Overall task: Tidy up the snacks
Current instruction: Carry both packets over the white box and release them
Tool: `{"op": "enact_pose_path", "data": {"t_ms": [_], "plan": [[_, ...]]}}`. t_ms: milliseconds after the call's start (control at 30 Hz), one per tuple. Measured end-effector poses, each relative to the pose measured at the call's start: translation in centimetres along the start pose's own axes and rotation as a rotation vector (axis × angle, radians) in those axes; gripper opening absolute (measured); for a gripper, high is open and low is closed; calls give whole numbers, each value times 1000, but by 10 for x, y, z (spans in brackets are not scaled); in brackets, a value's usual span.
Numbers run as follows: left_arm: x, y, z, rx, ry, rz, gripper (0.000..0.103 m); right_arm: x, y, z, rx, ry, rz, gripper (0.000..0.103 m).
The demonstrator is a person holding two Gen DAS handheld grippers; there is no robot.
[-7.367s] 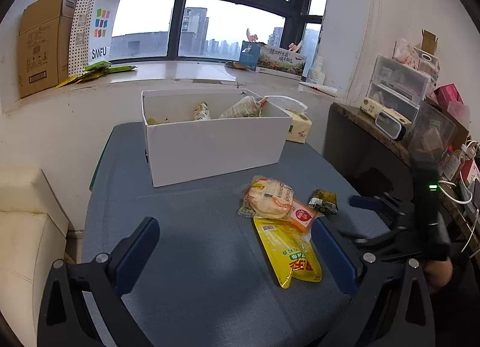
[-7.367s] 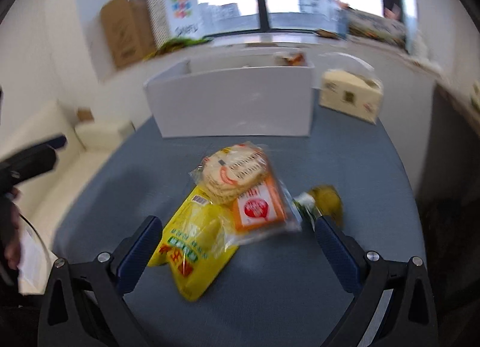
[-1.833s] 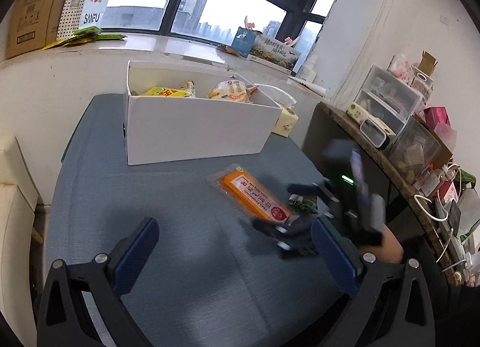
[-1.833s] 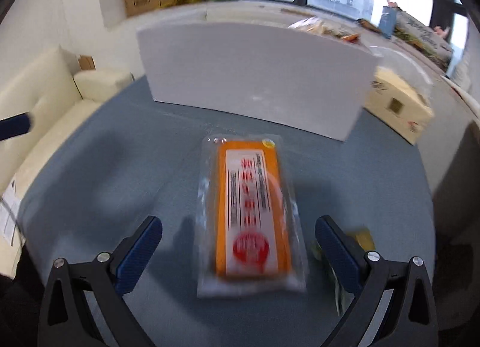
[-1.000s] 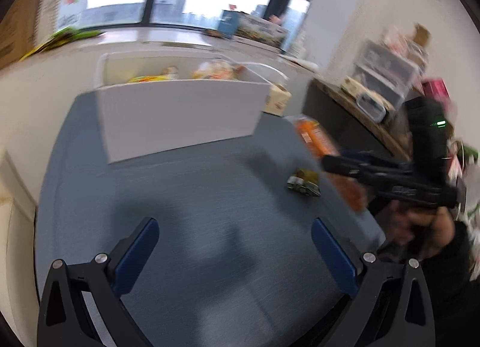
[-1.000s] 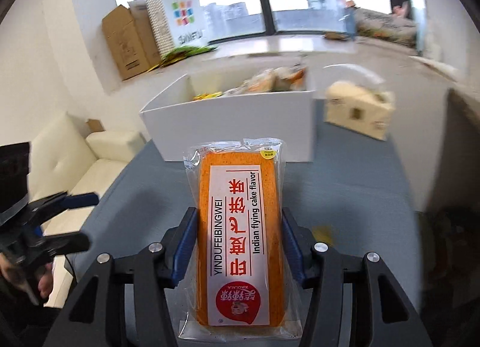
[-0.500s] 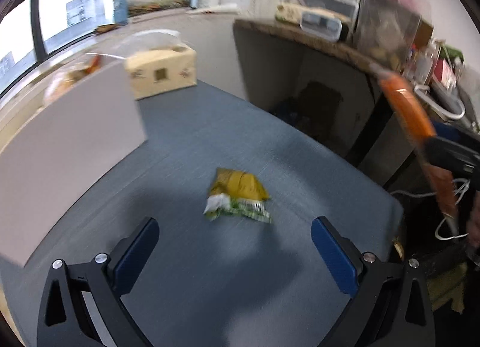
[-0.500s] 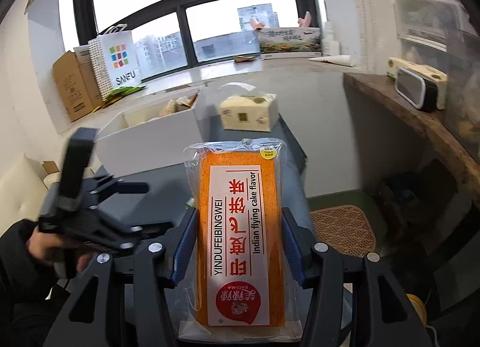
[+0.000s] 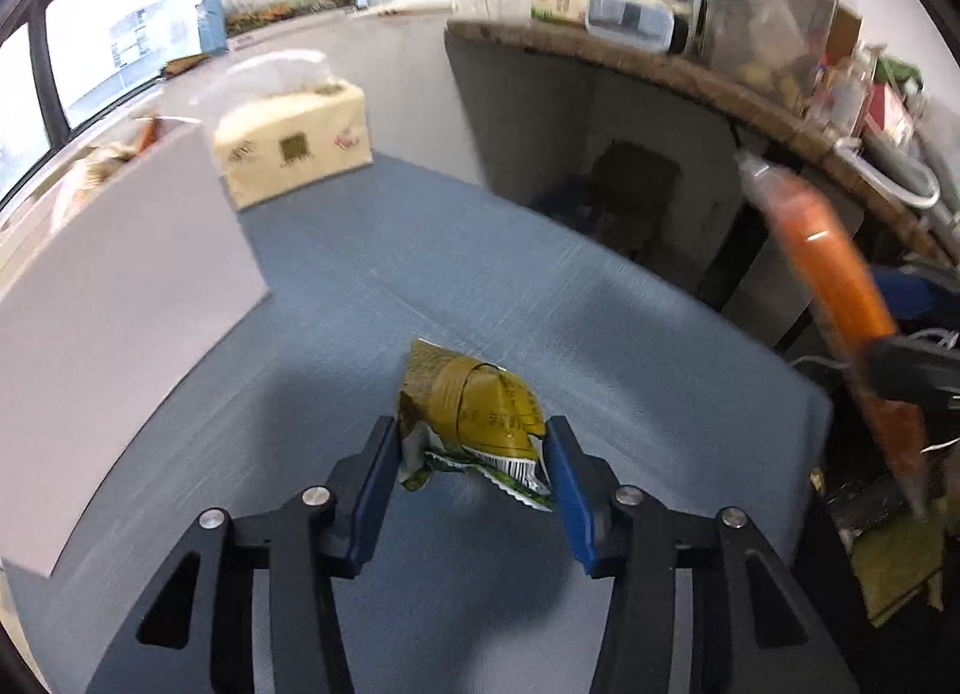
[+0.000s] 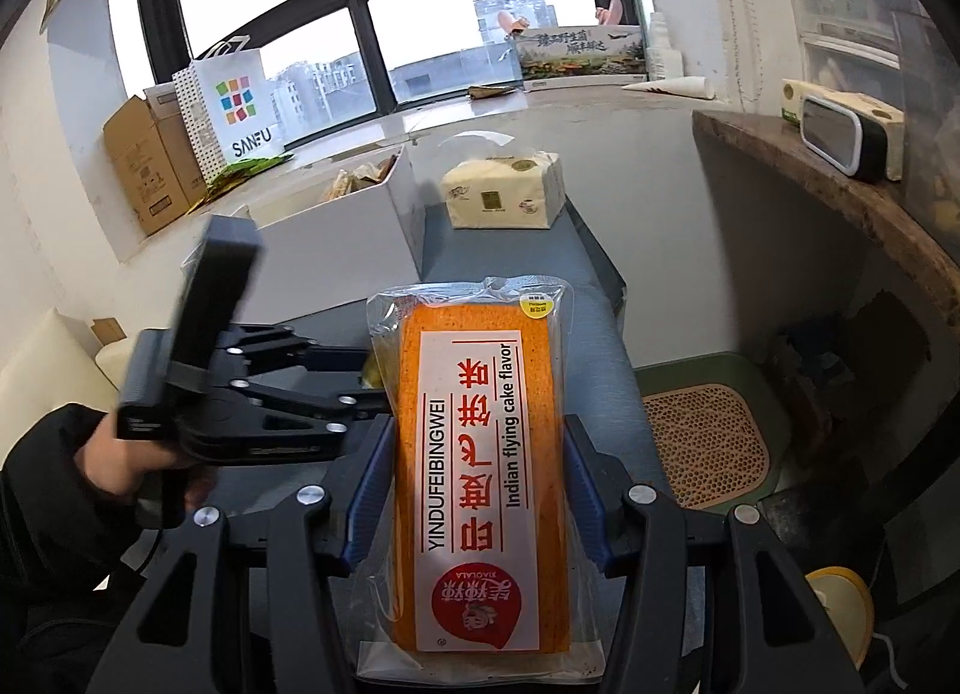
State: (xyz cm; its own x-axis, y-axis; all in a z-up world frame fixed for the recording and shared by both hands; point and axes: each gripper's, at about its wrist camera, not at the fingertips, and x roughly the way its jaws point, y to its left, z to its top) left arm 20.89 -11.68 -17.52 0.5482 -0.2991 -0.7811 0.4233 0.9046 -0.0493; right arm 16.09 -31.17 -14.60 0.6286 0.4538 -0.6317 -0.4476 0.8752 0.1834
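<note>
My left gripper [image 9: 474,454] is shut on a small green and gold snack packet [image 9: 471,412] that rests on the blue-grey table [image 9: 540,286]. My right gripper [image 10: 477,478] is shut on an orange flying cake packet [image 10: 477,472] and holds it in the air off the table's right side; the cake packet also shows in the left wrist view [image 9: 840,298]. The white box [image 9: 108,286] with snacks inside stands at the left. The left gripper also shows in the right wrist view [image 10: 336,376], low over the table.
A tissue pack [image 9: 294,145] stands behind the box. A wooden shelf [image 10: 840,196] with clutter runs along the right. A SANFU bag [image 10: 231,106] and a cardboard box [image 10: 150,166] sit on the windowsill. A floor mat [image 10: 708,442] lies below.
My left gripper has moved in and closed on the green and gold packet, which lay free half a second ago. The right gripper still holds the cake packet, swung further right off the table.
</note>
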Motion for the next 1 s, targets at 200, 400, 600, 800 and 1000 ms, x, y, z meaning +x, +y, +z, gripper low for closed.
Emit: {"op": "enact_pose_path", "data": {"t_ms": [200, 400, 600, 800, 1000], "plan": [[-63, 31, -19, -101, -113, -8, 54, 10, 21, 6, -44, 4, 27, 58], [-126, 68, -48, -220, -236, 70, 54, 28, 54, 24, -124, -6, 71, 58], [-176, 114, -58, -310, -350, 159, 54, 56, 102, 67, -205, -43, 164, 58], [-200, 174, -35, -406, -448, 222, 54, 96, 147, 130, -254, -96, 279, 58], [-184, 234, 6, -444, -412, 301, 54, 163, 174, 195, -185, -52, 277, 59]]}}
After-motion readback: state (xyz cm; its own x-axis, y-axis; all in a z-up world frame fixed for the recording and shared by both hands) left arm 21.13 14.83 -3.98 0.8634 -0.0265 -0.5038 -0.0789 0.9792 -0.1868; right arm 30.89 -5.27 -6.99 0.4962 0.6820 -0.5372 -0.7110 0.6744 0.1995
